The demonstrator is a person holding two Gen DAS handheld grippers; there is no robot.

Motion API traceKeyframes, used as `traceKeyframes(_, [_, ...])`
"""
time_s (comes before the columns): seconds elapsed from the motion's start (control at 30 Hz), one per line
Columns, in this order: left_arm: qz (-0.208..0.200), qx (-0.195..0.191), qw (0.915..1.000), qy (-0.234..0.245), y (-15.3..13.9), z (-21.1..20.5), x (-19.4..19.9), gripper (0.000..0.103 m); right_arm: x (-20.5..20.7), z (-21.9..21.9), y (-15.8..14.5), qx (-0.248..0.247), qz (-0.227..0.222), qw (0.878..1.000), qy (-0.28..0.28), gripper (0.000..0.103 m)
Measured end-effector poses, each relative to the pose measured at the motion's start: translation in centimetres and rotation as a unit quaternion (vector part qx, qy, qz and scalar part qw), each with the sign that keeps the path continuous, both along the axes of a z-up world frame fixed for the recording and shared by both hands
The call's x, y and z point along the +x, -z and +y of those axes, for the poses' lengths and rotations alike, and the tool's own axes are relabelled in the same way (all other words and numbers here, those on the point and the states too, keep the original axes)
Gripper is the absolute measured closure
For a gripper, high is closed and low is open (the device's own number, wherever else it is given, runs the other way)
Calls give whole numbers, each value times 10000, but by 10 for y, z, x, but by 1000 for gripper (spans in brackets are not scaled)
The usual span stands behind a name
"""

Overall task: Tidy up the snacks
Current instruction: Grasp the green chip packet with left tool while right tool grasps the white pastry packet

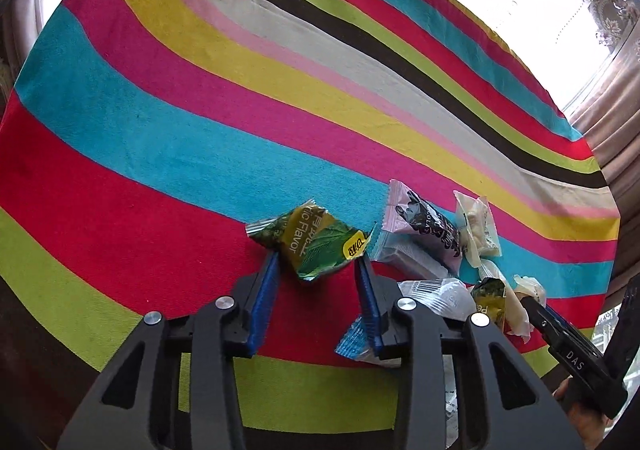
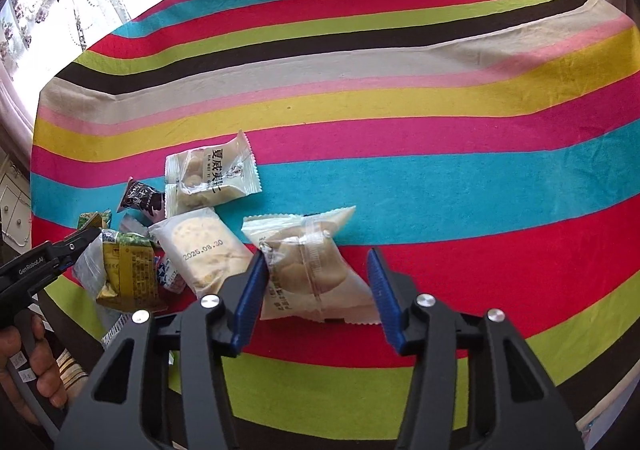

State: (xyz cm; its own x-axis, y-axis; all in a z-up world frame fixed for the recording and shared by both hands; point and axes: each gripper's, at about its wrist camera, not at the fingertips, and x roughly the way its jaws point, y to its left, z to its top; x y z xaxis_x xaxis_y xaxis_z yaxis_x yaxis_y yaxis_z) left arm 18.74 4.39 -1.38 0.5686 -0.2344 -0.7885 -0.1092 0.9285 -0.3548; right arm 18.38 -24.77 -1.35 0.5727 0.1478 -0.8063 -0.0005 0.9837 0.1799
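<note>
Left gripper [image 1: 316, 256]: jaws narrow, and the green foil packet [image 1: 316, 238] sits right at the tips. Its crinkled edges meet both blue ribbed pads, so it reads as pinched. The packet lies skewed across the gap, one crimped end pointing back toward the tongs. Right gripper [image 2: 318, 254]: jaws about half wide around a clear cookie packet [image 2: 308, 266]. The left pad touches the film, but the right pad is just clear of it, so no grip yet. The packet's long axis runs along the fingers, sealed ends near and far, so closing takes it across the short width, which is what the next move needs. My read is that the film is slippery and air-puffed and the pale round cookies inside are brittle, so a light squeeze. The rest of the pile lies between the two tongs, right of the left one and left of the right one. Nearest the right tongs' left finger is a matte white round-cracker packet [image 2: 200, 250]. Beyond that is a green-yellow packet [image 2: 128, 278], next to the left tongs. Further out are a pink-and-black wrapper [image 1: 420, 218] and a clear nut-biscuit packet [image 2: 212, 174]. All of it is on a soft woven striped cloth [image 1: 160, 130], bare beyond the pile.
</note>
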Motion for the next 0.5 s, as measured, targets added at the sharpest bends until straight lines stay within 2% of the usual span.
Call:
traceKeyframes(0.27, [-98,-94,9999,-53,0,5,-4,74,-5,2,-4,-34,-146,9999,5,66])
traceKeyframes(0.5, [-218,-145,9996,-133,-2,11,-12,74,-14,-1,-13,-56,-367,9993,96,67])
